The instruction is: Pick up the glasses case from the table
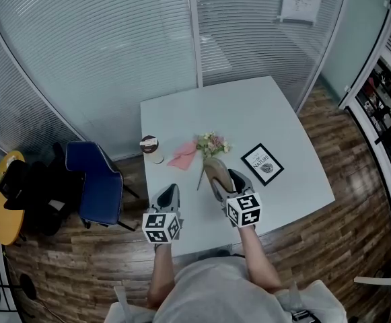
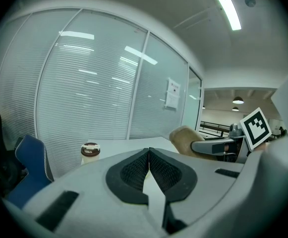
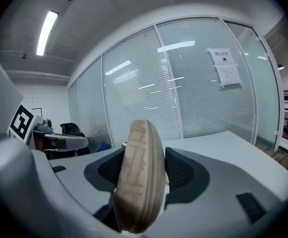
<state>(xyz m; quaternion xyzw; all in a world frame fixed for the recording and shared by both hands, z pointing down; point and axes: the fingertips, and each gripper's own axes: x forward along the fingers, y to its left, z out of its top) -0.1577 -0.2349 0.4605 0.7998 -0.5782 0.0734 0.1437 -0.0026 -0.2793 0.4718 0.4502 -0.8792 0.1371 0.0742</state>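
The beige oval glasses case (image 1: 215, 173) stands on edge between the pads of my right gripper (image 1: 223, 178), which is shut on it over the front part of the white table (image 1: 276, 106). In the right gripper view the case (image 3: 139, 177) fills the gap between both dark pads (image 3: 183, 170) and sticks out beyond them. My left gripper (image 1: 169, 194) hovers just to the left at the same depth, its jaws shut with nothing in them (image 2: 148, 153). From the left gripper view the case (image 2: 186, 139) shows at the right.
On the table behind the grippers are a lidded coffee cup (image 1: 151, 148), a pink cloth (image 1: 183, 155), a small flower bunch (image 1: 212, 143) and a black-framed card (image 1: 262, 163). A blue chair (image 1: 94, 180) stands left of the table. Glass partitions with blinds close off the back.
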